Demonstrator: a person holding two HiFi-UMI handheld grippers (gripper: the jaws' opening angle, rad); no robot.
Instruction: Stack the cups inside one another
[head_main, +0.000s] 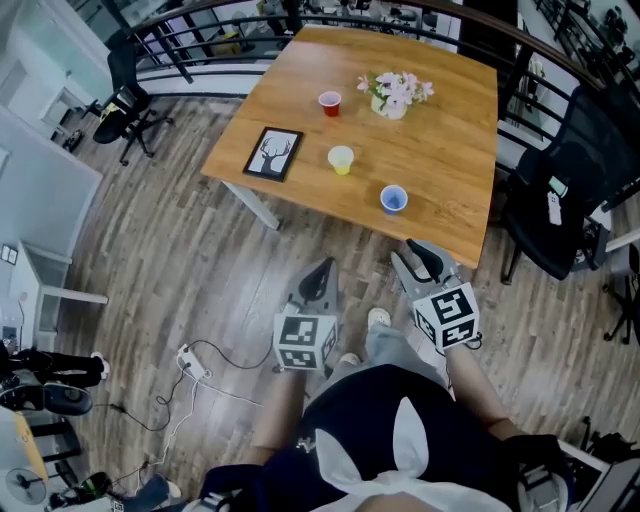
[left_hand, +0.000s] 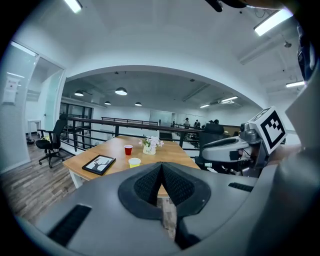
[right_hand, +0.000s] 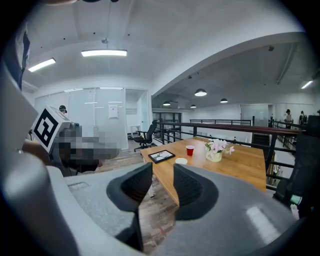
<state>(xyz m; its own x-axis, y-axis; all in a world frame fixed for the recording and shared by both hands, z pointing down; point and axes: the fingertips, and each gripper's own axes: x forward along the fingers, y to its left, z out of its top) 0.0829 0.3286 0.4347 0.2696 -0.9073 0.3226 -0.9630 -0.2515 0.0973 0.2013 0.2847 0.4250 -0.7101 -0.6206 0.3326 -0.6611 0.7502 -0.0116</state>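
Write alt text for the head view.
Seen from above, a person holds two empty grippers short of a wooden table: left gripper shut, right gripper open. On it are a red cup, a yellow cup, a blue cup, a flower vase and a framed picture.

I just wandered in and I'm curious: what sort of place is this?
Most likely an open-plan office, perhaps on an upper level: a black swivel office chair, a large light-brown wooden table, a black metal railing and glass-walled rooms behind.
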